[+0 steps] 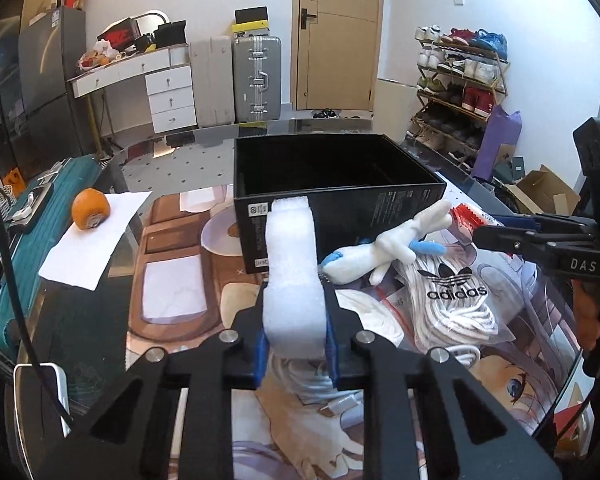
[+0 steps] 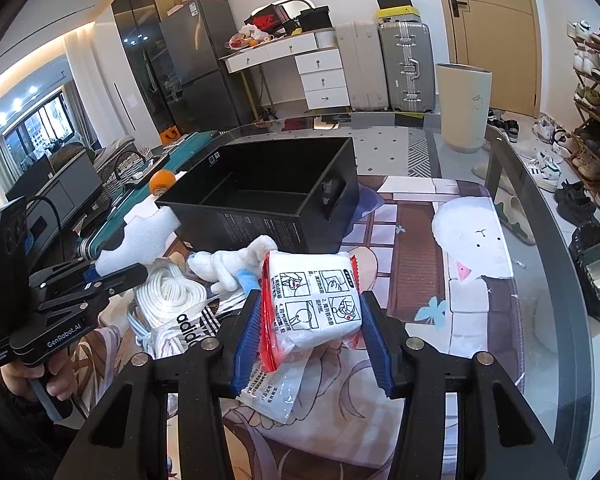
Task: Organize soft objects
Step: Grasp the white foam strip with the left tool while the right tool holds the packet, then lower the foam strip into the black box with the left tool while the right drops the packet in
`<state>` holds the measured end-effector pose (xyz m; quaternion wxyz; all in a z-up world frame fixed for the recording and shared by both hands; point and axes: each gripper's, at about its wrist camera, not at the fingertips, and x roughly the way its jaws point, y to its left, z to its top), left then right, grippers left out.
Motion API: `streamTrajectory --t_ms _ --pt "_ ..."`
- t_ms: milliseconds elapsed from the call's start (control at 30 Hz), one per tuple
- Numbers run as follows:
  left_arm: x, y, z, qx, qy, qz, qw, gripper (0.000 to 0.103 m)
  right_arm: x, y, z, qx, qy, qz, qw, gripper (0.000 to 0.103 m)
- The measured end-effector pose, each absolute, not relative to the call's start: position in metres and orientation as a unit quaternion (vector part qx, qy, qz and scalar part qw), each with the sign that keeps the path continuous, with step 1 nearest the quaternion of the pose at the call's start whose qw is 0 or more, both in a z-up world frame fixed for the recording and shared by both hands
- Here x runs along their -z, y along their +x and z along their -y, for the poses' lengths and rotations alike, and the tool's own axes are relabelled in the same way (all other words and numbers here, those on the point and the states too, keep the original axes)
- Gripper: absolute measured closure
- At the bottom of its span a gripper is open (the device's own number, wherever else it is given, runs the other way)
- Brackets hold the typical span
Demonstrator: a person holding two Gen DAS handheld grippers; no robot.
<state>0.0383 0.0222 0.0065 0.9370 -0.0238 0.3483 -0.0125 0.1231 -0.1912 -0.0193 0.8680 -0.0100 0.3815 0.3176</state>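
Note:
My left gripper [image 1: 294, 316] is shut on a white foam block [image 1: 293, 276] and holds it in front of an open black box [image 1: 332, 196]. My right gripper [image 2: 309, 320] is shut on a white packet with red edges [image 2: 312, 300], held above the table just short of the black box [image 2: 268, 208]. A white and blue plush toy [image 1: 380, 252] lies beside the box on a clear Adidas bag of white rope [image 1: 452, 304]. The plush [image 2: 236, 264] and the rope bag [image 2: 172, 300] also show in the right wrist view, with the left gripper [image 2: 120, 272] and its foam block [image 2: 140, 240] at left.
An orange [image 1: 90, 209] sits on white paper [image 1: 96, 236] at the table's left. A teal suitcase [image 1: 28, 224] stands beside the table. A white cable [image 1: 312, 380] lies under the left gripper. A shoe rack [image 1: 456, 80] and a beige bin [image 2: 464, 108] stand beyond the glass table's edge [image 2: 560, 264].

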Motion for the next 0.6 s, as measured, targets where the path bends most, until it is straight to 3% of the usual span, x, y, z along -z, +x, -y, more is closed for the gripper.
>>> streamTrajectory --t_ms 600 --pt "-0.042 0.031 -0.032 0.027 -0.023 -0.300 0.953 0.083 -0.006 0.106 0.200 -0.316 -0.012 -0.332 0.889 0.055"
